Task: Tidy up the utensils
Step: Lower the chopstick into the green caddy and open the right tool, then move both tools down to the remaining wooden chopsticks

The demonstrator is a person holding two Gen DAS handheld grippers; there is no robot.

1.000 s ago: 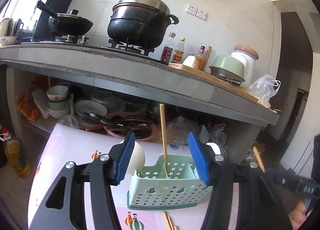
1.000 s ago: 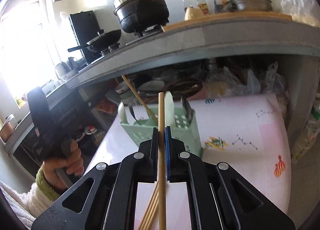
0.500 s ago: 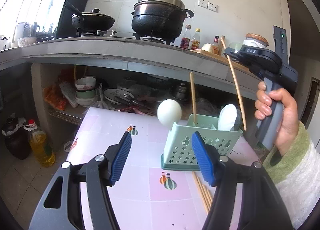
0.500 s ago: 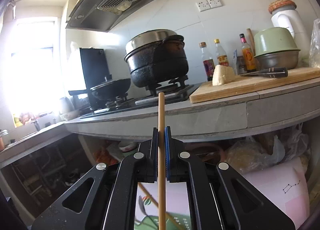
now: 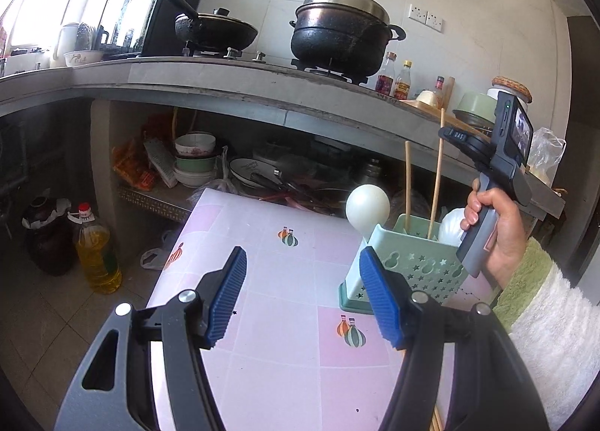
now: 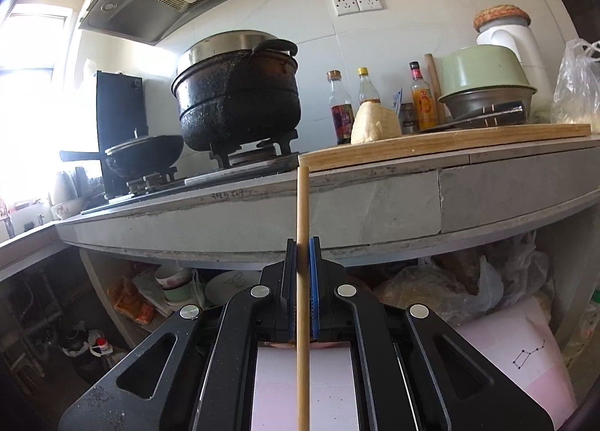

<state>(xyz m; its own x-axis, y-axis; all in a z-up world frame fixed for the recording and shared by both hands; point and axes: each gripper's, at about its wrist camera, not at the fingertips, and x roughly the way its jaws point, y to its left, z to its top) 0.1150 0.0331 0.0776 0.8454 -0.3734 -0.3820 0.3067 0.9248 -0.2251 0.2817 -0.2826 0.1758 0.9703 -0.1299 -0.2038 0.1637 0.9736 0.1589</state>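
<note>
Right gripper point(image 6: 303, 281) first: its blue pads are clamped tight on a single wooden chopstick point(image 6: 302, 228), which is held upright, sticking up past the fingertips to about the edge of the stove counter point(image 6: 375, 213) in the right wrist view. Seen from the left wrist, that same chopstick point(image 5: 437, 172) is angled down with its lower tip inside the mint-green utensil caddy point(image 5: 416, 270), next to another chopstick point(image 5: 407, 183) already standing in it. The right hand point(image 5: 495, 232) is wrapped around the gripper handle just beside the caddy, a fuzzy white-and-green sleeve point(image 5: 543, 318) trailing behind it.

The left gripper point(image 5: 302, 296) is spread wide, nothing between the blue pads, hovering over the pink patterned table point(image 5: 270, 318). The caddy is parked toward the far right corner of that table. Two white ladle-type spoons can be made out in it too: one round bowl point(image 5: 367, 208) poking up at the caddy's left end, another point(image 5: 455, 226) partly hidden behind the hand.

A few more chopsticks point(image 5: 435, 423) are barely visible at the near edge of the table, under the left gripper's right finger.
</note>
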